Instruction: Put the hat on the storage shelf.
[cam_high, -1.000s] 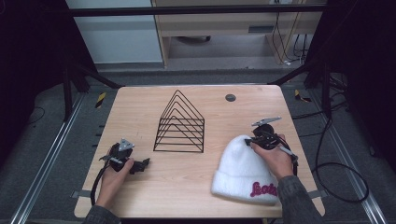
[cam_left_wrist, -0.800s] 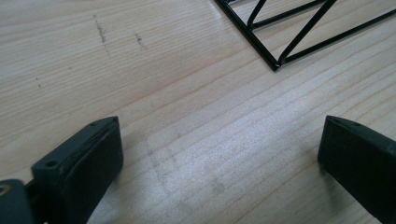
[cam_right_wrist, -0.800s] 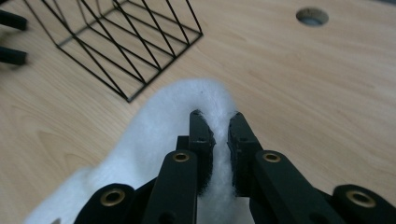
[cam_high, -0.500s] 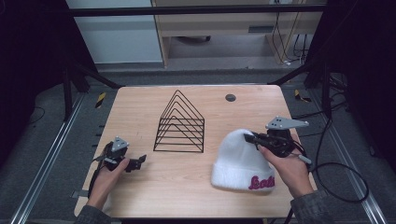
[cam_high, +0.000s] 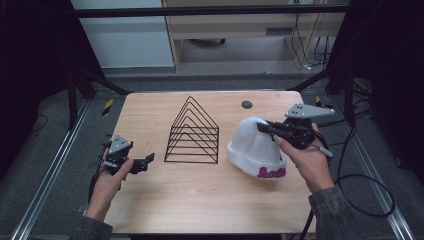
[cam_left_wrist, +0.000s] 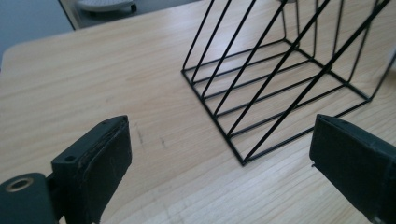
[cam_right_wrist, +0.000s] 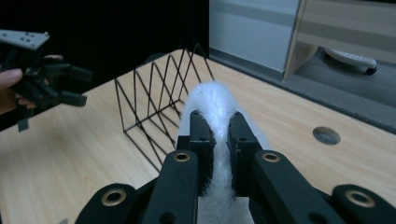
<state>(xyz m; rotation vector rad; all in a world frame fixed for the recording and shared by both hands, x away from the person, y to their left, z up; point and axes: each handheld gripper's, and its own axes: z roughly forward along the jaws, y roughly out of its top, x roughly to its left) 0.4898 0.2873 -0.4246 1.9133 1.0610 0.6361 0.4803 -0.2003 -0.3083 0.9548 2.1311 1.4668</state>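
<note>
Pinching the white beanie (cam_high: 252, 147) crown, right gripper (cam_high: 266, 128) lifts it, cuff toward the person; left gripper (cam_high: 146, 161) fingers released.

A white knit hat (cam_high: 254, 147) with pink lettering on its cuff sits just right of the wire rack (cam_high: 193, 133). Its crown is pinched and lifted.

A pale wooden desk (cam_high: 200, 200) with rounded corners carries a black wire rack (cam_high: 193, 132) of triangular frames, standing upright near the middle. A white knit hat (cam_high: 252, 147) with pink lettering on its cuff rests to the rack's right. A small round dark grommet (cam_high: 246, 104) sits near the far edge.
</note>
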